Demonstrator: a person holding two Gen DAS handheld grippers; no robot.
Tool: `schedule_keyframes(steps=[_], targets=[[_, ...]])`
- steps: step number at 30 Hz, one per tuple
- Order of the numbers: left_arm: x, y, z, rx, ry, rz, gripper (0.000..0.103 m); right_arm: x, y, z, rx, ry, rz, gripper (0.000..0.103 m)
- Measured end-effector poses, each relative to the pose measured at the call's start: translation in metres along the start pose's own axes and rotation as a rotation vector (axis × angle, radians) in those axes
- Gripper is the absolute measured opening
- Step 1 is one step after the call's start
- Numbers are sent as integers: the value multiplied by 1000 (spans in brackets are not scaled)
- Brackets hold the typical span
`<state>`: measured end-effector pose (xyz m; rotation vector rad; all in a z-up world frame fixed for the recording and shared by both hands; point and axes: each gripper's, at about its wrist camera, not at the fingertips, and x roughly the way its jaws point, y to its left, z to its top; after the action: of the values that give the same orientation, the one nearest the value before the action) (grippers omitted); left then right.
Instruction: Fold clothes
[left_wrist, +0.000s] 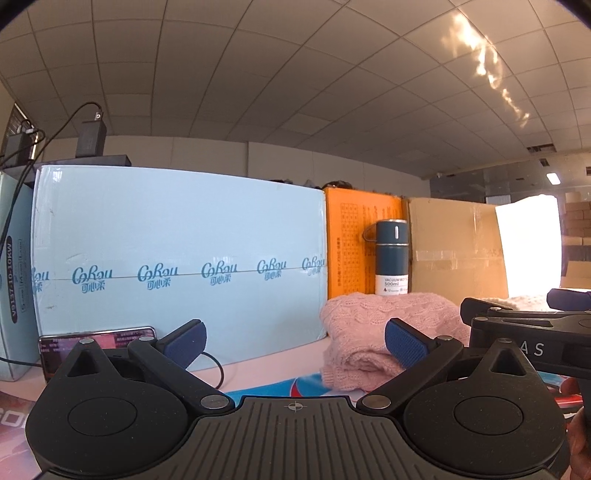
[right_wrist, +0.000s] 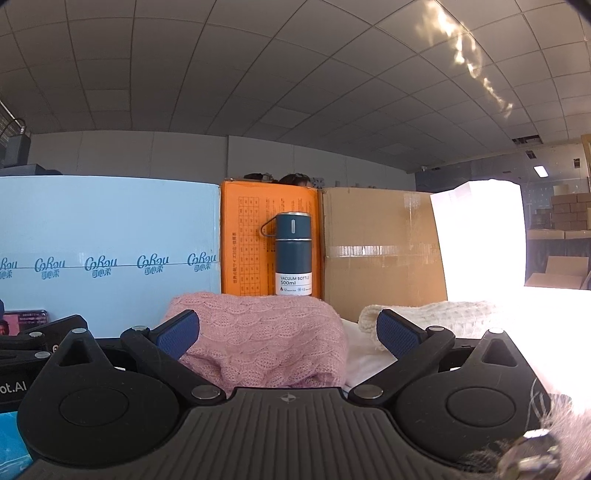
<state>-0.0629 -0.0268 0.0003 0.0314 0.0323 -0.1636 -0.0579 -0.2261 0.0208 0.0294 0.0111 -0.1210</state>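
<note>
A folded pink knit sweater (left_wrist: 384, 328) lies on the table, right of centre in the left wrist view and straight ahead in the right wrist view (right_wrist: 258, 332). A cream knit garment (right_wrist: 436, 314) lies to its right, partly washed out by glare. My left gripper (left_wrist: 295, 345) is open and empty, level with the pink sweater's left edge. My right gripper (right_wrist: 288, 334) is open too, its blue pads either side of the pink sweater without touching it. The right gripper's body (left_wrist: 532, 332) shows at the right edge of the left wrist view.
A pale blue carton (left_wrist: 177, 251), an orange box (right_wrist: 269, 236) and a brown cardboard box (right_wrist: 380, 243) form a wall behind the clothes. A dark blue vacuum bottle (right_wrist: 293, 254) stands behind the pink sweater. A phone (left_wrist: 96, 350) with a cable leans at the left.
</note>
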Motion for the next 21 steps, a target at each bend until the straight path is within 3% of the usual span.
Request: schedule_keyframes(steps=[21], targets=[[0, 0, 0, 2, 8, 0, 103, 0, -6, 1, 18, 11, 10, 103]])
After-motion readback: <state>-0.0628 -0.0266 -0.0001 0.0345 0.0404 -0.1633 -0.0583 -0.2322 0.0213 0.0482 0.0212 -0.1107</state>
